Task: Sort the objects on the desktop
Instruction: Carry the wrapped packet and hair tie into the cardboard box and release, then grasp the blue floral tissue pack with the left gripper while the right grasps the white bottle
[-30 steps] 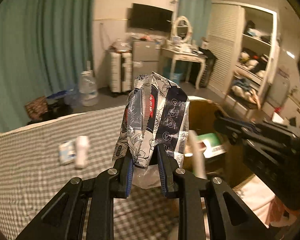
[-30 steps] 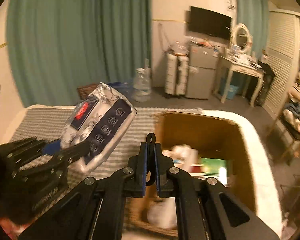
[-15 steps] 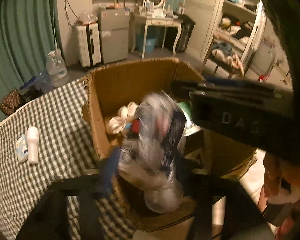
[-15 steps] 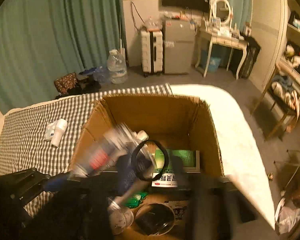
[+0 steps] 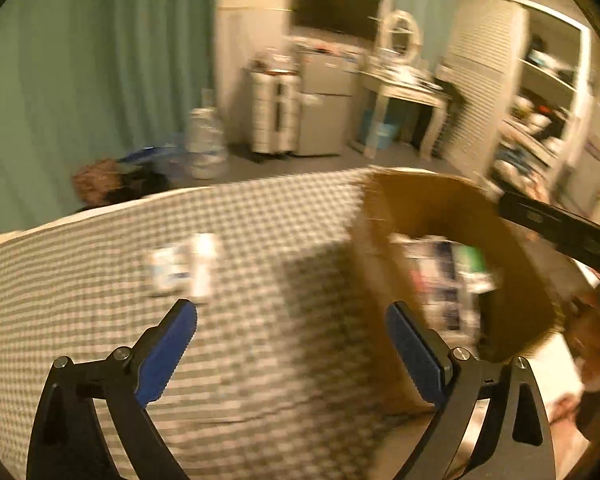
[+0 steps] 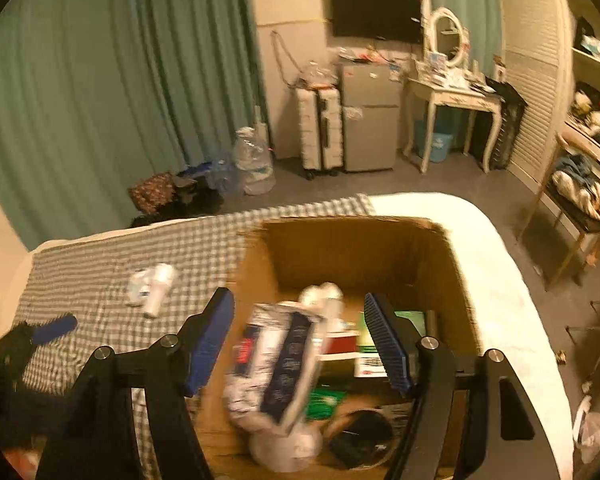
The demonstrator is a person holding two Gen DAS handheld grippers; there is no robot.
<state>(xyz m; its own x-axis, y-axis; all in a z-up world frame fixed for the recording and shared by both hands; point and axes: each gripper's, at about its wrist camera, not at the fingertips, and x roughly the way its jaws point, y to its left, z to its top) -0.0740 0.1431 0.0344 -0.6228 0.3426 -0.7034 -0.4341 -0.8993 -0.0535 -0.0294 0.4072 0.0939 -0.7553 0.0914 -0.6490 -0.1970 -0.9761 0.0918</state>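
Observation:
My left gripper (image 5: 292,344) is open and empty above the checked tablecloth (image 5: 260,320), left of the cardboard box (image 5: 380,240). Its blue tip also shows in the right wrist view (image 6: 54,330). My right gripper (image 6: 300,340) is open and empty above the box (image 6: 340,248). The black-and-white tissue packet (image 6: 276,364) lies inside the box on other items. A small white bottle (image 5: 204,264) and a small packet (image 5: 166,268) lie together on the cloth; they also show in the right wrist view (image 6: 152,288).
The box holds a green booklet (image 6: 412,320), a round black lid (image 6: 360,436) and other things. The right gripper's black body (image 5: 560,228) reaches over the box. Behind the table are a teal curtain, water jug, suitcase and small fridge.
The left gripper carried the tissue packet over the box, let it go and swung back left. The right gripper let go of a black ring and now stands open. The packet lies in the box.

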